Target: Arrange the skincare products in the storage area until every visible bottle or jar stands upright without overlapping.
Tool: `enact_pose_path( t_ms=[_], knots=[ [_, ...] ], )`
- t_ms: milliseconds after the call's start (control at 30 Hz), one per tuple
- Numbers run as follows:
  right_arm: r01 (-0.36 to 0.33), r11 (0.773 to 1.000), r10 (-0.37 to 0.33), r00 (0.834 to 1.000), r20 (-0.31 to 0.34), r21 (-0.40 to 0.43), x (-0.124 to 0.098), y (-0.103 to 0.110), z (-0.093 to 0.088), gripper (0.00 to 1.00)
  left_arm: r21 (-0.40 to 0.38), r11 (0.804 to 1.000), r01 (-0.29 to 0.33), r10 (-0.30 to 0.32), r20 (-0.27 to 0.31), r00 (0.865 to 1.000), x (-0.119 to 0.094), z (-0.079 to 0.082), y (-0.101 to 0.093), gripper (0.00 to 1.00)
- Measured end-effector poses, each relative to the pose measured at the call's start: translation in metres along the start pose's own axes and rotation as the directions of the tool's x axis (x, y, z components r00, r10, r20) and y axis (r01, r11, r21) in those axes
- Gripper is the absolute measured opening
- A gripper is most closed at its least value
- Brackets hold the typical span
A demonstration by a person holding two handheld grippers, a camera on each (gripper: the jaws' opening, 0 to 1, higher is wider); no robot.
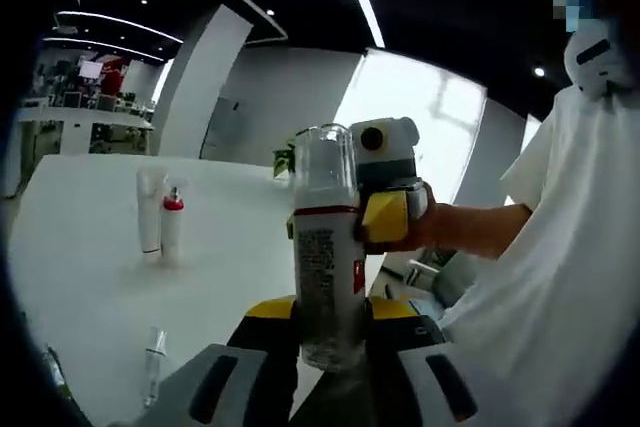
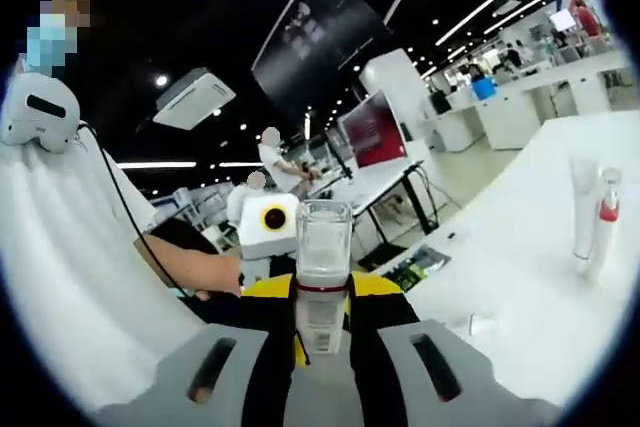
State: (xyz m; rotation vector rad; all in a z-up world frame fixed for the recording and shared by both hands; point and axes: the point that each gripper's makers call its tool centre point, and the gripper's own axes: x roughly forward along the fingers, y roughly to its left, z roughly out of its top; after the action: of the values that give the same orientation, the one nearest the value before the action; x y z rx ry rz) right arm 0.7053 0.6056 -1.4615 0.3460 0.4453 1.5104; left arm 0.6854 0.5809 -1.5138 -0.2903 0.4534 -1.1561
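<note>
A spray bottle [image 1: 325, 257] with a clear cap, a red band and a white printed body stands upright in the air over the table edge. My left gripper [image 1: 330, 335] is shut on its lower part. My right gripper [image 1: 372, 219] reaches in from the right and clamps the bottle just under the red band, a hand behind it. In the right gripper view the clear cap of the bottle [image 2: 323, 237] rises between the jaws of my right gripper [image 2: 322, 312], with the left gripper [image 2: 270, 232] behind it.
A white tube [image 1: 149, 212] and a small red-collared bottle [image 1: 173, 225] stand side by side on the white table [image 1: 90, 277], seen also as the tube [image 2: 582, 202] and bottle [image 2: 605, 217]. A small clear item [image 1: 153, 362] lies near the table's edge. A person in white [image 1: 560, 277] stands close.
</note>
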Motion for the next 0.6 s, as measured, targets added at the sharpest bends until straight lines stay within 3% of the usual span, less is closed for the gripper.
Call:
enact_pose_path(
  t_ms=[233,367,500,600],
  knots=[
    [0.011,1.000,-0.011,1.000,-0.024,0.007,0.009,-0.003,-0.001,0.18,-0.015,0.999,-0.047,0.047,0.025,0.999,-0.005,-0.001,0.009,0.23],
    [0.113,0.993,-0.113,0.994,0.012,0.029,0.015,-0.017,0.002,0.19,-0.050,0.992,-0.114,0.117,0.063,0.991,-0.004,0.003,0.020,0.23],
    [0.187,0.980,-0.190,0.981,0.033,0.070,0.019,-0.026,0.004,0.21,-0.069,0.979,-0.193,0.200,0.099,0.975,-0.006,0.009,0.031,0.22],
    [0.229,0.969,-0.232,0.972,0.028,0.090,0.021,-0.030,0.001,0.20,-0.073,0.960,-0.269,0.276,0.115,0.954,-0.010,0.011,0.042,0.22]
  ],
)
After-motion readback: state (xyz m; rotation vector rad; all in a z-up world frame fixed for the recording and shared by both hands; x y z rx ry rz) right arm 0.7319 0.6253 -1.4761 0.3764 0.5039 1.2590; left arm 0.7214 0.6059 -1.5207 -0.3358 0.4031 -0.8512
